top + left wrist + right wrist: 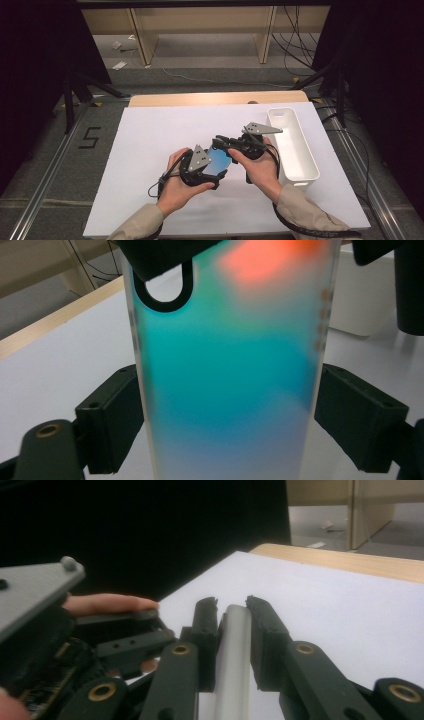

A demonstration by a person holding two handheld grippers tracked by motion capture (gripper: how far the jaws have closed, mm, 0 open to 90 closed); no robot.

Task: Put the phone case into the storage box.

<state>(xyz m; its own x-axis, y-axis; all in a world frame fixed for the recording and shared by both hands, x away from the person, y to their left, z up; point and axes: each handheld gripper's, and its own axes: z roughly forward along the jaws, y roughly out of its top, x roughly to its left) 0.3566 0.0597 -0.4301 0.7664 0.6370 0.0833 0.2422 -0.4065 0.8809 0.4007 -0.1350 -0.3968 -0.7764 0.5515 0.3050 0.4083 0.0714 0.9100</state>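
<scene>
A translucent phone case [218, 163], teal-blue fading to orange at one end, is held just above the white table [150, 150] between both hands. My left gripper [215, 171] is shut on it: in the left gripper view the two pads [117, 420] press on the long sides of the case [225, 375]. My right gripper [221, 144] comes in from the right and is shut on the case's far end. In the right gripper view its jaws [232, 605] pinch the pale rim of the case [232, 655] edge-on. A black-ringed camera cutout [165, 295] sits by the right gripper's jaw.
A long white bin [292, 145] stands on the table's right side, close to the right hand. A wooden strip [215, 98] runs along the table's far edge. Dark stands and cables lie on the floor beyond.
</scene>
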